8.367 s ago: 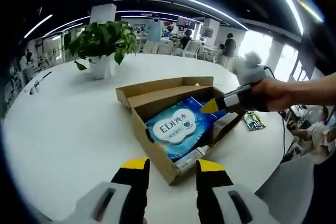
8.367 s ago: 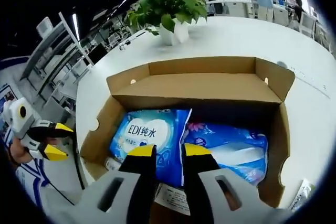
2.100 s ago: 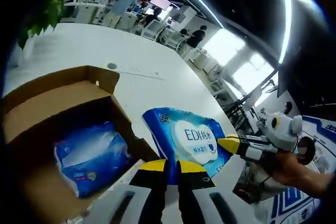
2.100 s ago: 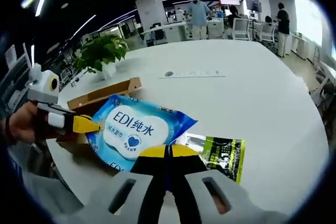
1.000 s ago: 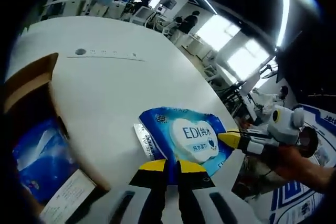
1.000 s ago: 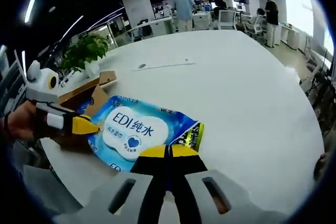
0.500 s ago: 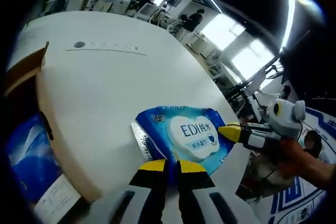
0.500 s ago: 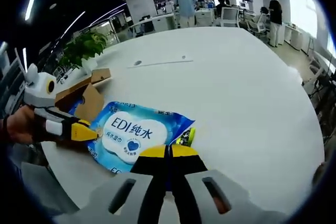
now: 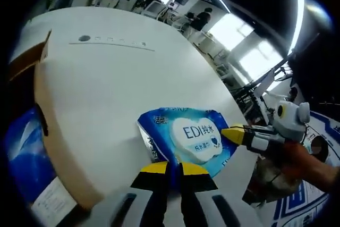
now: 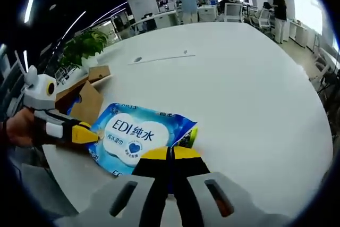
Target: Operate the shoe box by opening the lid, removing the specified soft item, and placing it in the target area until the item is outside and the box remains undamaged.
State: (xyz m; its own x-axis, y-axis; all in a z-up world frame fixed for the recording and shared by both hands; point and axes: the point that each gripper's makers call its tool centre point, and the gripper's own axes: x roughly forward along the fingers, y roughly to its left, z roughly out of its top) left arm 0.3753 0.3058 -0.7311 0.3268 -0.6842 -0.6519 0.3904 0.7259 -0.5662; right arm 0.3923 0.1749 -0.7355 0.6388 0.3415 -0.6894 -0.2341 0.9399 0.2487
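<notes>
Now I see my left gripper (image 9: 171,168) and right gripper (image 10: 170,153) each clamped on opposite edges of the blue wipes pack (image 9: 190,135), which lies outside on the white table (image 9: 106,83) beside the open shoe box (image 9: 53,147), where another blue pack (image 9: 24,155) lies.

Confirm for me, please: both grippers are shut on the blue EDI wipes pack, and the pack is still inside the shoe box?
Not quite. The left gripper and right gripper are both shut on the wipes pack, but the right gripper view shows it outside the shoe box, over the white table.
</notes>
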